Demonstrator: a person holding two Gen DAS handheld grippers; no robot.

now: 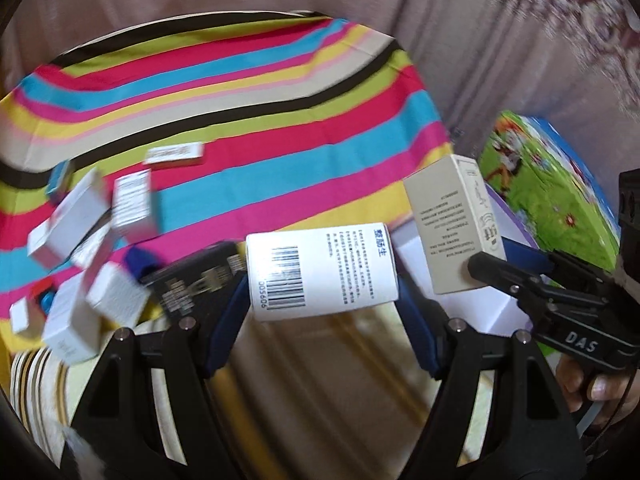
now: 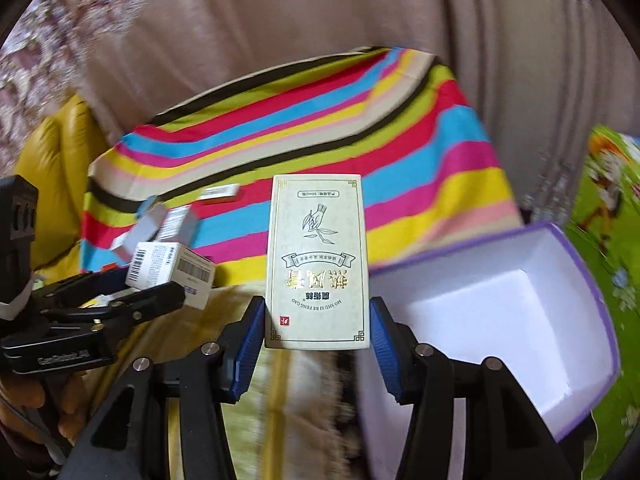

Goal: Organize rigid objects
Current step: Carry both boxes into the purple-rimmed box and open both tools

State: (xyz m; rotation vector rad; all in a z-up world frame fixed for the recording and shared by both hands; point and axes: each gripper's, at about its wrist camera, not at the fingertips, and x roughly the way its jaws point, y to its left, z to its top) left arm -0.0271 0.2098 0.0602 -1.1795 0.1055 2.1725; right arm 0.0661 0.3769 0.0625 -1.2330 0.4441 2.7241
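My left gripper [image 1: 322, 280] is shut on a white barcode box [image 1: 320, 272], held sideways above the table's near edge; it also shows in the right wrist view [image 2: 170, 272]. My right gripper [image 2: 318, 320] is shut on a tall cream box with gold print [image 2: 318, 260], held upright; it also shows in the left wrist view [image 1: 456, 220]. An open purple-edged box with a white inside [image 2: 500, 320] stands just right of the right gripper. Several small white boxes [image 1: 88, 240] lie in a pile on the striped cloth [image 1: 260, 120] at the left.
A green cartoon-printed box [image 1: 552, 184] lies at the right, behind the purple-edged box. A dark flat item [image 1: 192, 280] lies near the pile. A yellow cushion [image 2: 52, 160] is left of the table. Curtains hang behind.
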